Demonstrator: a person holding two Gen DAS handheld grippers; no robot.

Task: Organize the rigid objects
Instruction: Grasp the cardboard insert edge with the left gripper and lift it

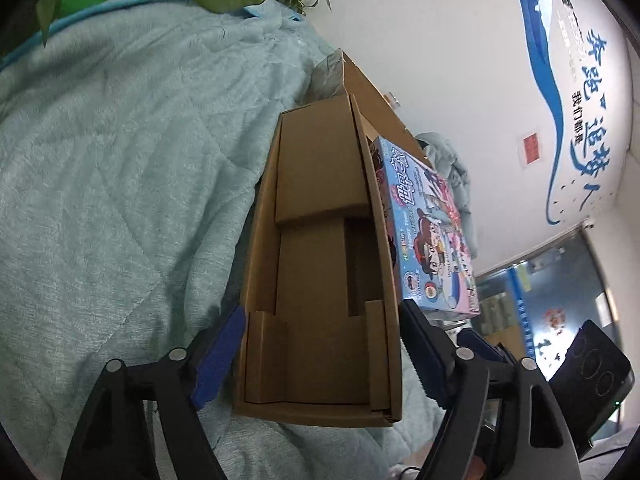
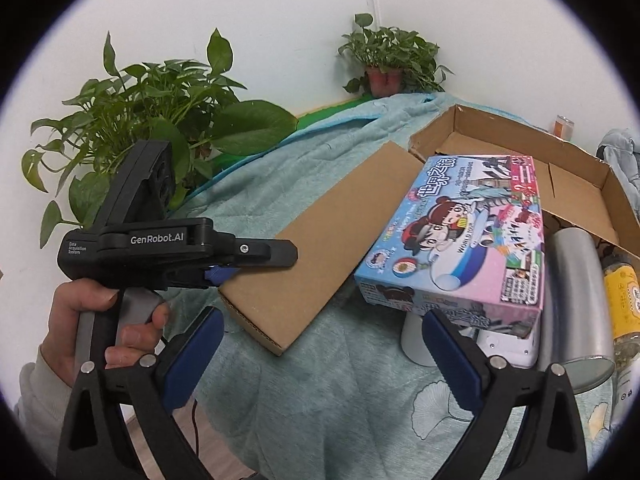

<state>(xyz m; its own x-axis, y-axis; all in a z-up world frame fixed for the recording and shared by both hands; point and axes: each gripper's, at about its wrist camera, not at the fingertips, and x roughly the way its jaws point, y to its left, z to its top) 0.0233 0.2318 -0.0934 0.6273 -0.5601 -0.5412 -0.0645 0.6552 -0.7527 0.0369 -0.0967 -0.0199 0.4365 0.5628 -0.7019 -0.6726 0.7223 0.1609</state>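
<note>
**Flat carton in your left gripper, right gripper wide open over the blanket**

Your left gripper point(image 1: 320, 354) straddles the near end of the flat brown carton point(image 1: 320, 240). Its blue pads point(image 1: 218, 360) sit at either side wall of the carton; the left pad looks to touch the wall, while the right pad shows a thin gap, so you cannot tell for certain whether the grip is firm. In the left wrist view you look into the carton's open underside, with folded flaps inside. In the right wrist view the same carton point(image 2: 320, 244) lies tilted above the blanket point(image 2: 340, 380), its near corner low and its far end rising toward the open cardboard box point(image 2: 580, 176).

Your left hand point(image 2: 108, 320) wraps the handle of that gripper, whose black body reads "GenRobot.AI".

Your right gripper point(image 2: 320, 360) is spread wide, its fingers apart and nothing between them; it hangs over the teal blanket, near the carton's near corner.

The colourful cartoon game box point(image 2: 460, 240) sits just right of the carton, propped on white items beneath it and leaning at the open cardboard box's near edge. In the left wrist view it point(image 1: 424, 232) stands right beside the carton's right wall. A silver cylinder point(image 2: 576, 308) lies to its right, with a yellow-labelled jar point(image 2: 624, 304) beyond that.

Two potted plants point(image 2: 160, 120) stand at the blanket's far-left edge and far corner, against the white wall.
</note>
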